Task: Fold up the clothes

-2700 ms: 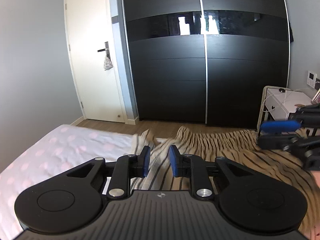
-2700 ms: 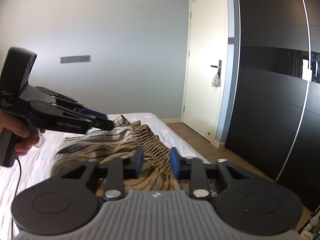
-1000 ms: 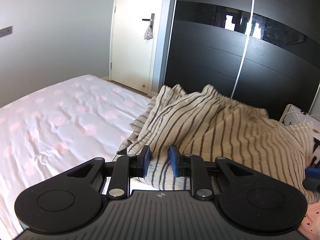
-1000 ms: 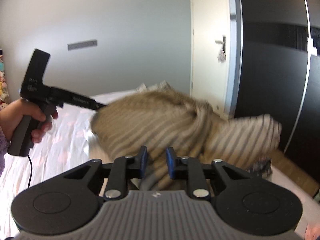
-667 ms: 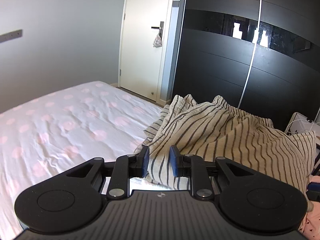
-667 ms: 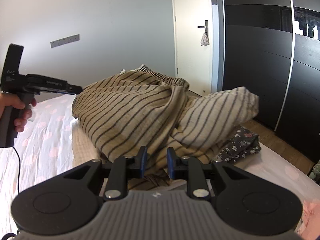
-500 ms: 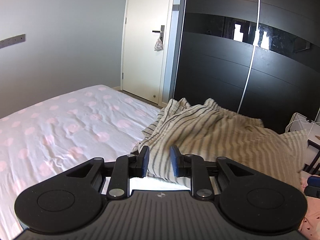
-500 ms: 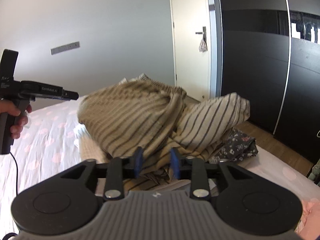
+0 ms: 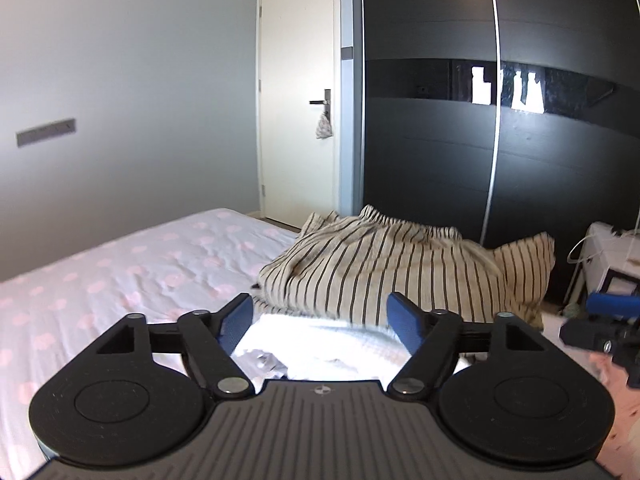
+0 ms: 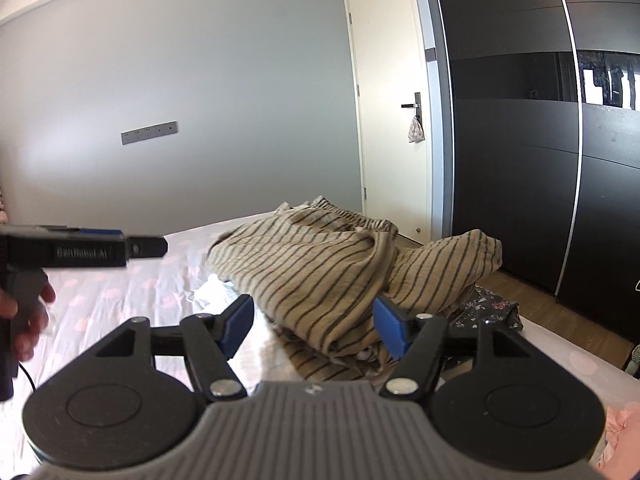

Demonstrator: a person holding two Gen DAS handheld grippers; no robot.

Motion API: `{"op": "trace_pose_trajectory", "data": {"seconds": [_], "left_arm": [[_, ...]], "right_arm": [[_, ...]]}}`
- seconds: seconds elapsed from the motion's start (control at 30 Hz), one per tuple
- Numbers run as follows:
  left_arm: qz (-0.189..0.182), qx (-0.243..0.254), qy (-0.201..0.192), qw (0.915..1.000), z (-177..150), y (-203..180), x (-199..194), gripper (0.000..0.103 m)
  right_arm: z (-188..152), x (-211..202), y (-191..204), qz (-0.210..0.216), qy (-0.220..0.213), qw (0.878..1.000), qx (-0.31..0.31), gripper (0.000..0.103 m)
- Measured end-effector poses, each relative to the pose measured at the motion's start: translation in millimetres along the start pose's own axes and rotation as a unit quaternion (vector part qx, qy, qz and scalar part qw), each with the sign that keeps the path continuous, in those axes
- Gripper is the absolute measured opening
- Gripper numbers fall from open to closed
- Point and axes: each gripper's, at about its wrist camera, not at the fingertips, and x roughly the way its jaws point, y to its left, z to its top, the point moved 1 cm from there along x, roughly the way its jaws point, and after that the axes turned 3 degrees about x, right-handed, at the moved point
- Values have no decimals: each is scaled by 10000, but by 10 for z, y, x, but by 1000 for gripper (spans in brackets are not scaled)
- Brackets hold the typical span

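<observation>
Now the striped garment [image 9: 400, 276] lies heaped beyond both just-opened, empty grippers, left [image 9: 325, 318] and right [image 10: 314, 322].

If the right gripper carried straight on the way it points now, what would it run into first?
Most likely the striped garment heaped on the bed. It lies directly ahead of the right gripper, whose jaws have just been opening with nothing pinched; depth is uncertain.
</observation>
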Motion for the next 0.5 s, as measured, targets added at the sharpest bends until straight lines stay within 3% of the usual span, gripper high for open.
{"op": "trace_pose_trajectory", "data": {"seconds": [0.3, 0.5], "left_arm": [[340, 11, 399, 9986, -327, -285, -251, 76], [471, -235, 516, 9973, -590, -376, -425, 76]], "right_arm": [[-144, -143, 123, -118, 209, 9997, 91, 75], [-297, -206, 213, 33, 364, 9993, 95, 76]]}}
